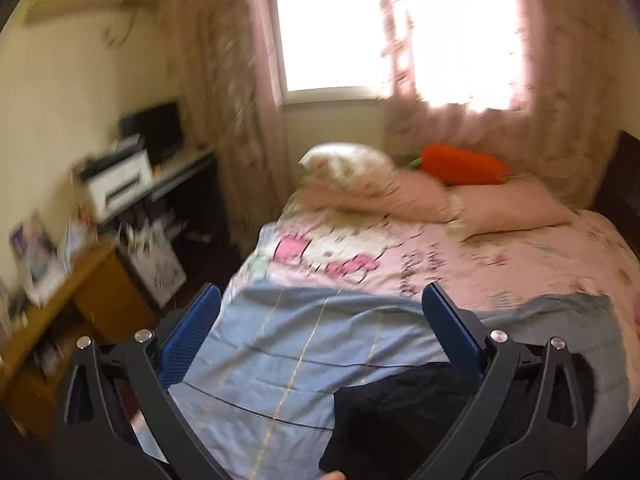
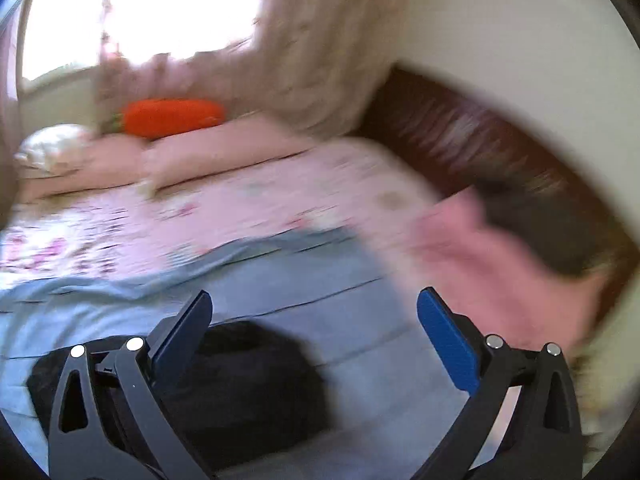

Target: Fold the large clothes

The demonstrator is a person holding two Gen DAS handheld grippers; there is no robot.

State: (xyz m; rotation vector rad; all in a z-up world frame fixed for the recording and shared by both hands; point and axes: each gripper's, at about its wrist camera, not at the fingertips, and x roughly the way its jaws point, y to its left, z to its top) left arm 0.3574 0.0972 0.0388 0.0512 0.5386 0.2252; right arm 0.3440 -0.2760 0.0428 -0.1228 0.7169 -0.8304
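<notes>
A black garment (image 1: 396, 412) lies bunched on a light blue striped sheet (image 1: 288, 340) at the near end of the bed. It also shows in the right wrist view (image 2: 248, 384), low and left of centre on the same blue sheet (image 2: 352, 320). My left gripper (image 1: 320, 312) is open and empty, held above the sheet to the left of the garment. My right gripper (image 2: 314, 316) is open and empty, above the garment's far right side. Both views are blurred by motion.
The bed has a pink patterned cover (image 1: 460, 256), pillows (image 1: 400, 192) and an orange carrot cushion (image 1: 464, 164) by the window. A pink cloth (image 2: 492, 256) lies near the dark headboard (image 2: 500, 140). A desk with a printer (image 1: 120, 184) and a wooden table (image 1: 80, 288) stand left.
</notes>
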